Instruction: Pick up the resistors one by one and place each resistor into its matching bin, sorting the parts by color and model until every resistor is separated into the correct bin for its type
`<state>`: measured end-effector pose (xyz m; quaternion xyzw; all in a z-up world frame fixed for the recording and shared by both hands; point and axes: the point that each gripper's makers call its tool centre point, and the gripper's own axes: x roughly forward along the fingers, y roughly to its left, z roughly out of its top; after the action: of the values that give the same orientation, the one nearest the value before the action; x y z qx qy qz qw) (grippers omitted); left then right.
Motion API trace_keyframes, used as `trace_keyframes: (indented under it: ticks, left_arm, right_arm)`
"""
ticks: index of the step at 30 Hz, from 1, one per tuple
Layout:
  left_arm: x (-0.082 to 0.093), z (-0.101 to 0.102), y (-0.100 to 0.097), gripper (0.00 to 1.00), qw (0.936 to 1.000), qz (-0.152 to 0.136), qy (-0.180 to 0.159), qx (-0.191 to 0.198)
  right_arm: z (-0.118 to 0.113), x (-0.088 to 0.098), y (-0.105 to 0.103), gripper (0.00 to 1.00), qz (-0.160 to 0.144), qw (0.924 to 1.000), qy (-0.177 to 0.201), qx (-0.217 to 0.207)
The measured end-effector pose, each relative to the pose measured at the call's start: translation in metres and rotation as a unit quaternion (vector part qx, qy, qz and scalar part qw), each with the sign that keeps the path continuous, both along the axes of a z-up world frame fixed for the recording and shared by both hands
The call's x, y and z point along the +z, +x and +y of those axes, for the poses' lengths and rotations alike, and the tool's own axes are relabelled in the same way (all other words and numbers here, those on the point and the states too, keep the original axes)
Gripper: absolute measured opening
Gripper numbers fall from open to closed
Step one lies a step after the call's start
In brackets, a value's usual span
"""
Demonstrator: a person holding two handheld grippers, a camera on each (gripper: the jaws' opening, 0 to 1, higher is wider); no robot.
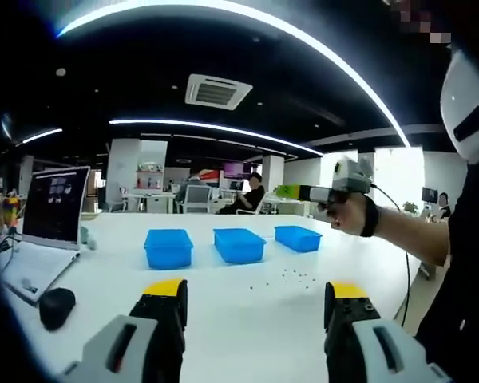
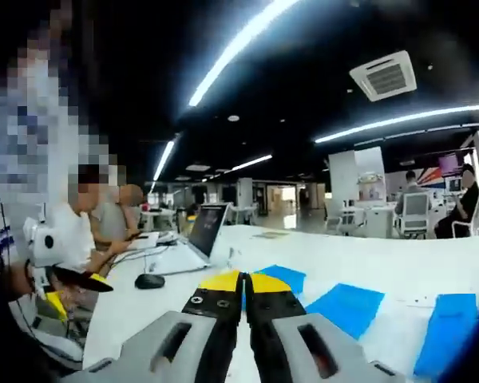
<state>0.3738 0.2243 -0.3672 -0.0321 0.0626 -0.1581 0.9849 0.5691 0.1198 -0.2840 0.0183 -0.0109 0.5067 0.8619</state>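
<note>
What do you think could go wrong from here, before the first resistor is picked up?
The resistors are tiny, loose specks on the white table, so they may be hard to pinch singly. The three blue bins look identical, so missorting is possible. The right gripper is shut and held high; it must open before any pick.

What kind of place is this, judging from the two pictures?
Probably an open-plan office: a long white table with a laptop, more desks and office chairs behind, and a ceiling air-conditioning unit.
</note>
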Motion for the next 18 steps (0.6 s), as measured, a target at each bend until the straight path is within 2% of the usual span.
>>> trace_keyframes:
  ticks: [5,8,9,12,18]
  left_arm:
    - [-0.001,0.005,-0.002,0.7,1.0,0.0,-0.003,0.008]
    - [-0.001,0.006,-0.003,0.7,0.9999,0.0,-0.003,0.01]
    - [-0.001,0.007,-0.003,0.7,0.9999,0.0,-0.004,0.011]
    - [-0.001,0.009,-0.004,0.7,0.9999,-0.001,-0.004,0.014]
    - [0.002,0.014,-0.008,0.7,0.9998,0.0,0.001,0.019]
  right_arm:
    - [0.054,0.006,0.04,0.05,0.01,0.9998,-0.006,0.018]
    - [0.093,0.001,0.064,0.05,-0.001,0.9991,-0.038,0.017]
    - [0.104,0.001,0.072,0.05,0.0,0.9992,-0.038,0.016]
    - [0.131,-0.002,0.092,0.05,-0.007,0.9987,-0.05,0.005]
    - [0.169,-0.017,0.117,0.05,0.015,0.9972,-0.073,0.0]
